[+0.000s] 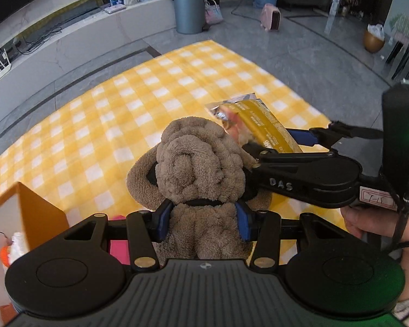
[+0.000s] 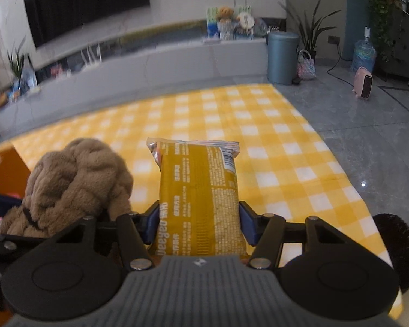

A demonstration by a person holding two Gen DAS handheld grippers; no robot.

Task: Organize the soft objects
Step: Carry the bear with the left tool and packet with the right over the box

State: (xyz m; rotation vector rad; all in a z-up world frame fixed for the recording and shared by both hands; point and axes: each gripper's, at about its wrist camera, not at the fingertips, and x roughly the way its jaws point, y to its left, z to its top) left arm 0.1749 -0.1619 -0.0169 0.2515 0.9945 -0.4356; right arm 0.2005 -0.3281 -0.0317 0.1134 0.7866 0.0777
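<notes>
While left tongs (image 1: 203, 219) clamp brown towel (image 1: 199, 163), right tongs (image 2: 199, 224) grip snack packet (image 2: 199, 190) — above checkered blanket (image 1: 122, 103).

"DAS" on the right gripper (image 1: 275, 143) arm — its tag (handwritten) reads "7-15".

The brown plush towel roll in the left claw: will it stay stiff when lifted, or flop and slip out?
The brown plush towel roll probably flops a little: a loose loop hangs at its side. The left claw pinches it in visibly, so it is likely soft and light. Its fuzzy pile should resist slipping, and a black band seems to keep it bundled.
</notes>
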